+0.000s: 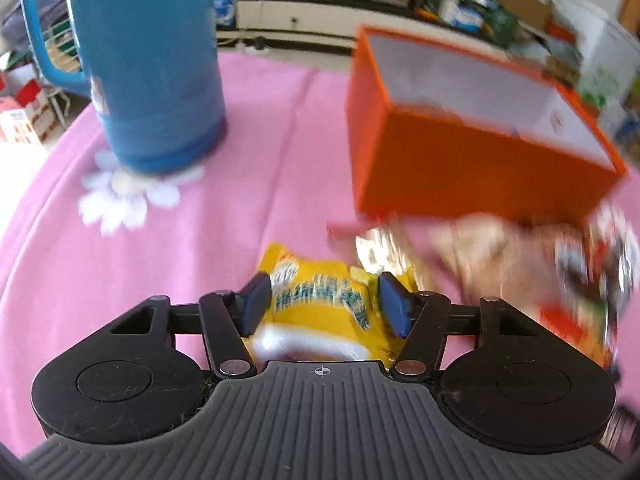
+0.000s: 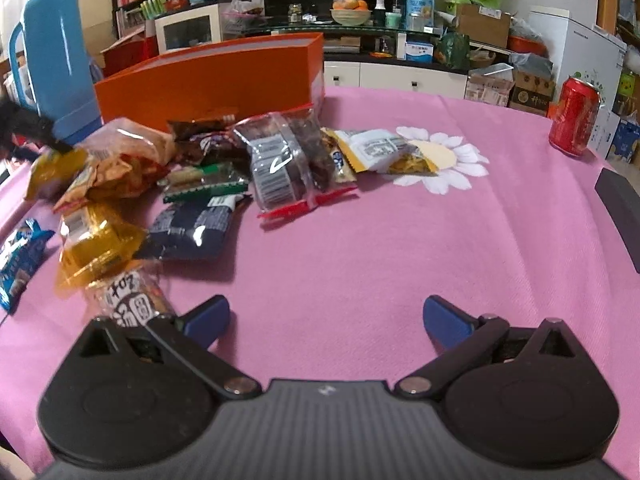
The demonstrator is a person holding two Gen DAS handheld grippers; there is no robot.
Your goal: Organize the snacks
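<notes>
Snacks are still mostly unsorted, as far as can be judged. In the left wrist view, a blue thermos (image 1: 152, 64) is seen at the upper left on the pink-covered bench (image 1: 240, 168), and at the lower centre a yellow snack packet (image 1: 320, 304) lies between the blue pads of the left hand-held gripper (image 1: 323, 305); the pads stand close against its sides, so it appears to be gripped, though blur keeps this from being certain. At the upper right the orange box (image 1: 472, 160) is shown open, and what can be seen of its pale interior holds nothing. In the right wrist view, a heap of snack packets (image 2: 192, 176) is spread across the left and centre of the frame, just in front of that box, with a red can (image 2: 574, 117) well apart at the far right. The right hand-held gripper (image 2: 326, 322) is held wide at the bottom, with nothing between its fingers. Nearly all the sorting is judged to remain.
</notes>
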